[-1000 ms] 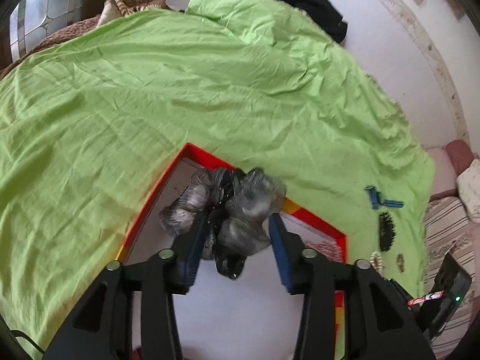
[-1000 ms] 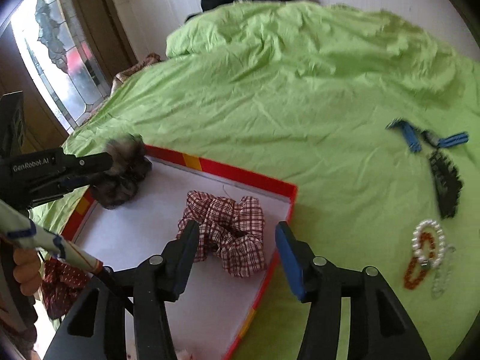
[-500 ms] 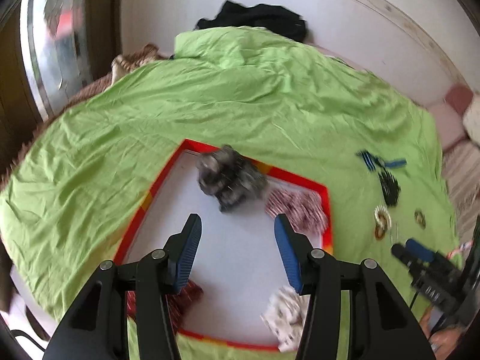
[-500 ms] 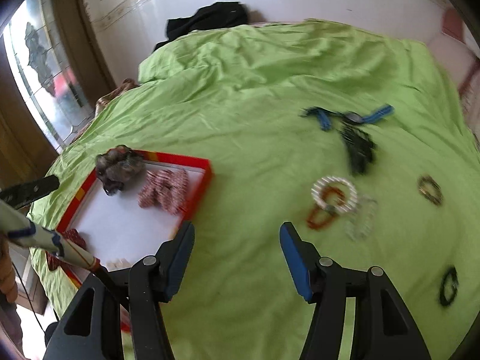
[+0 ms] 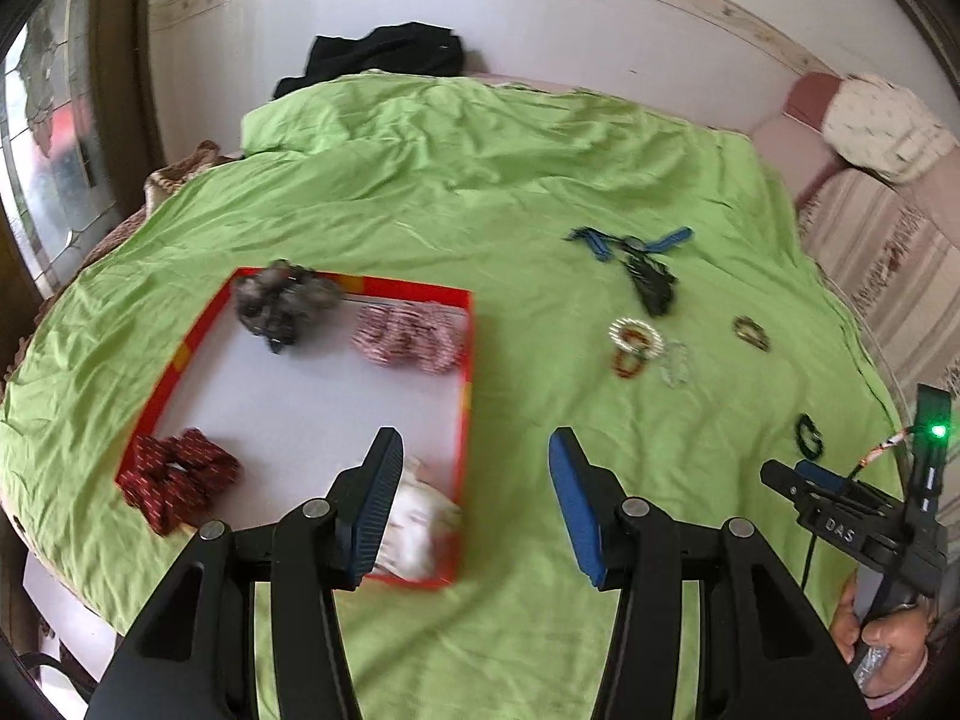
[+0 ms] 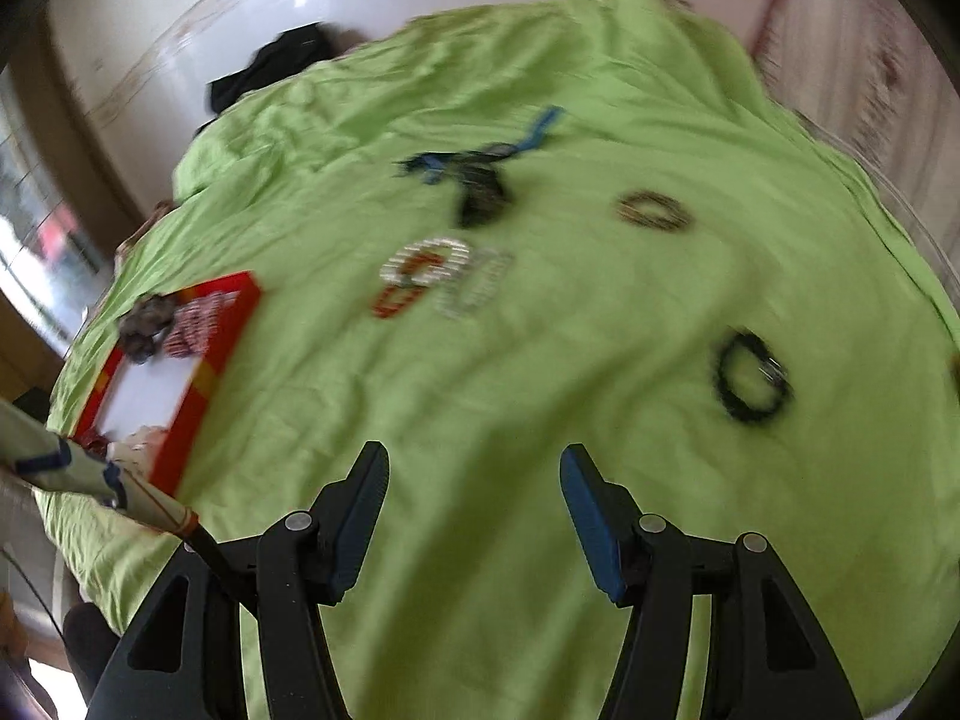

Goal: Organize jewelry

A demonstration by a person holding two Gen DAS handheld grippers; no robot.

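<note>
Four scrunchies sit in the red-rimmed tray (image 5: 465,360) on the green bedsheet (image 5: 420,192): a grey scrunchie (image 5: 279,303) in the far left corner, a red-and-white checked scrunchie (image 5: 408,339) beside it, a dark red scrunchie (image 5: 174,480) draped over the near left rim, and a white scrunchie (image 5: 420,525) at the near right corner. By my reckoning that is roughly half the job, because plenty lies loose on the sheet well to the right of the tray: the pearl bracelet (image 5: 636,336) overlapping a red bead bracelet (image 5: 627,363), a clear bracelet (image 5: 675,363) just beside them, blue clips (image 5: 594,243) and a black clip (image 5: 651,291) farther back, a gold-brown bracelet (image 5: 751,333), and a black bracelet (image 6: 747,378) nearest the right side. The left gripper (image 5: 471,498) hangs above the tray's near right corner, fingers spread wide, holding nothing. The right gripper (image 6: 474,510) hovers over bare sheet, also wide apart and empty, its picture blurred.
</note>
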